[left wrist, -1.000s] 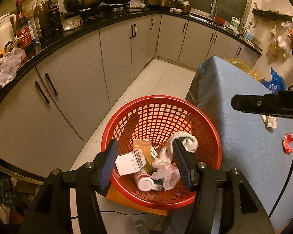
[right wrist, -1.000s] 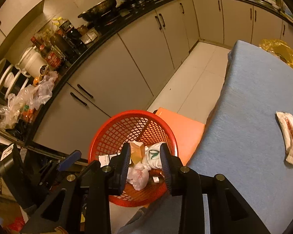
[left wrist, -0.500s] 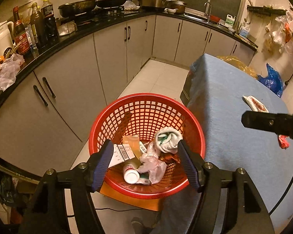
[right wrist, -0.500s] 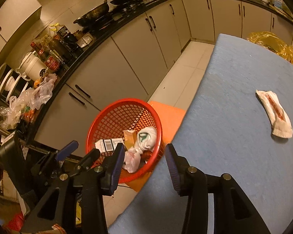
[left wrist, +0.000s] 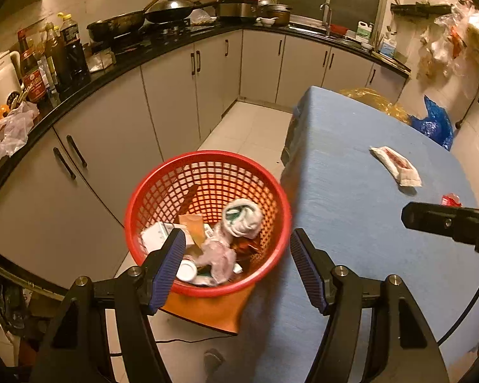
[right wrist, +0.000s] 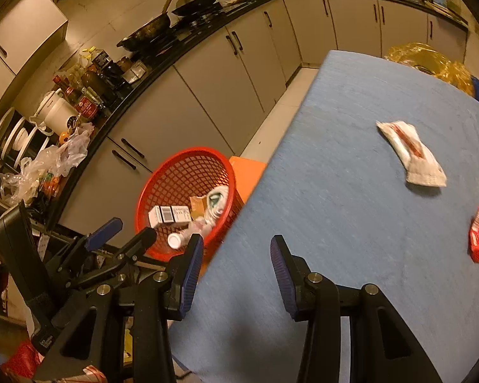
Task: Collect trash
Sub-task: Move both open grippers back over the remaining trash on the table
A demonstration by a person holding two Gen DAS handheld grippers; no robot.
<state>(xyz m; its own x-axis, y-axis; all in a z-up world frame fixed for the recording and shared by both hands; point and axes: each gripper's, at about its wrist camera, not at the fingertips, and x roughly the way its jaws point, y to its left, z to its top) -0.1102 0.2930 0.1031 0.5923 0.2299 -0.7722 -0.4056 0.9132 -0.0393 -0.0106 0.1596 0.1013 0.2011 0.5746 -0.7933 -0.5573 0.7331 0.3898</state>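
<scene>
I've swung both grippers from the red basket (left wrist: 207, 223) toward the blue surface (right wrist: 351, 223); left gripper (left wrist: 236, 268) fingers wide, right gripper (right wrist: 236, 271) fingers moderately apart, both seemingly empty.

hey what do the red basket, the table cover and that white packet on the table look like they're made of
Red basket: looks like moulded plastic, glossy, with a regular lattice of holes in its wall. Table cover: seems a matte blue fabric, felt-like, with a faint streaky grain and no shine. White packet: probably thin plastic or paper wrapper, crumpled, with red print; too blurred to tell which.
</scene>
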